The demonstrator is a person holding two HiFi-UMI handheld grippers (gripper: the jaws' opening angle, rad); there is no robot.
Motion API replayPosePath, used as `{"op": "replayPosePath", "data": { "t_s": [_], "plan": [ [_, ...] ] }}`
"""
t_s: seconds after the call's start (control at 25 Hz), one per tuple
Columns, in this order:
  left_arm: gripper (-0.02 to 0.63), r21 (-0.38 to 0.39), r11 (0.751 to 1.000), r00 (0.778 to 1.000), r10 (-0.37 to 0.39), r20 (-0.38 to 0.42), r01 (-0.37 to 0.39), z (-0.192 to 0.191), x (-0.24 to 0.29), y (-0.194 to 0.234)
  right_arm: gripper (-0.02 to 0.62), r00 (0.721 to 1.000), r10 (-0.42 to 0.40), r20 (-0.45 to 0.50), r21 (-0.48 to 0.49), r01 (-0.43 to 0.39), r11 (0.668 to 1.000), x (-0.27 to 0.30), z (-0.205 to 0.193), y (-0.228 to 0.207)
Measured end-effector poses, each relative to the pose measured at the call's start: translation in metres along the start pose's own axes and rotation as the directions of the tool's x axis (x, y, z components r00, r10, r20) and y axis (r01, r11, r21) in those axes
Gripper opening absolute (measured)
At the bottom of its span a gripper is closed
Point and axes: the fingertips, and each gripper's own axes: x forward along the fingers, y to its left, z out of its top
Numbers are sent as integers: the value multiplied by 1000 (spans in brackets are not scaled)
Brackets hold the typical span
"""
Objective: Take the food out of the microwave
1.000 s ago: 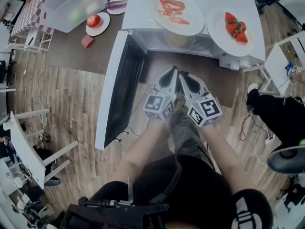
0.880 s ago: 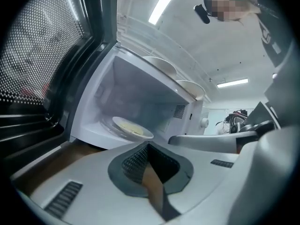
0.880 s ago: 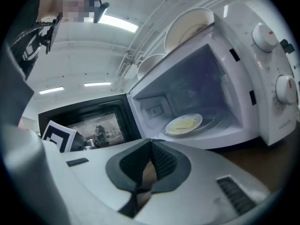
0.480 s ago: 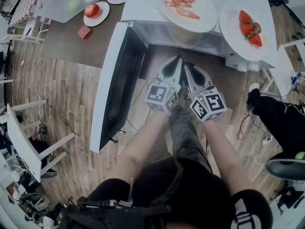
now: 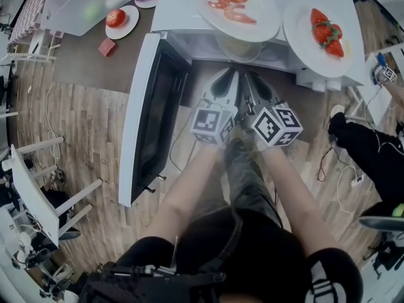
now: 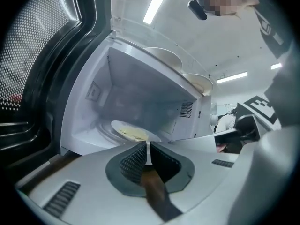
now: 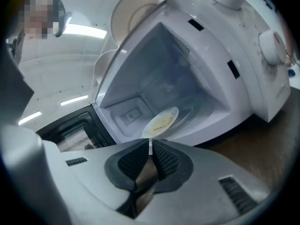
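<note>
– Left gripper (image 6: 148,150) and right gripper (image 7: 150,148) have both pushed toward 12 o'clock, closer to the microwave (image 5: 183,5) mouth, and their jaws have just been opening a crack.
– Grasping anything?
– No. Both are released, slightly parted, with nothing between them.
– And the food?
– Plate of food (image 7: 161,121) lies flat, face up, inside the cavity at 12 o'clock from both. It's round, so no long axis.
– Why that setup?
– Door (image 5: 142,125) hangs wide at 9 o'clock, freeing the mouth. The 2 grippers side by side probably aim for the rim.
</note>
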Motion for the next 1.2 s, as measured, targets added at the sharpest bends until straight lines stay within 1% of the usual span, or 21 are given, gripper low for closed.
{"op": "replayPosePath", "data": {
  "t_s": [0.12,0.16,0.2,0.32,0.36,0.4,0.56,0.76,0.96,1.0,1.12,1.2],
  "plan": [
    [26,6,1000,1000,11,1,-11,1,-2,4,26,1000,-4,-5,100,4,995,4,1,-5],
    [26,8,1000,1000,15,3,-15,2,-3,5,56,1000,3,-9,122,-2,992,5,2,-5],
    [26,6,1000,1000,21,7,-21,3,-4,8,63,1000,10,-11,146,-9,989,6,3,-4],
    [26,-11,999,999,44,12,-43,3,-7,15,63,1000,15,-9,241,-13,970,10,7,-4],
    [26,-15,999,999,48,11,-48,2,-8,17,71,1000,14,-10,276,-11,961,12,8,-5],
    [26,-16,999,999,49,10,-49,2,-8,17,104,1000,15,-13,312,-10,950,13,7,-6],
    [26,3,999,999,44,14,-44,4,-9,15,104,1000,17,-19,435,-7,900,19,7,-10],
    [26,8,999,999,42,14,-42,6,-11,14,106,1000,15,-6,566,-9,824,27,8,-14],
    [26,-12,999,999,51,14,-51,4,-15,15,106,1000,7,-21,660,9,751,31,7,-18],
    [26,-16,998,999,53,12,-53,3,-16,15,108,1000,7,-27,667,13,745,32,6,-19],
    [26,-30,998,999,54,2,-54,0,-15,14,107,999,6,-45,665,25,746,34,5,-17],
    [26,-36,998,999,51,-4,-51,-1,-15,14,98,999,4,-46,678,28,734,34,5,-16]
  ]
}}
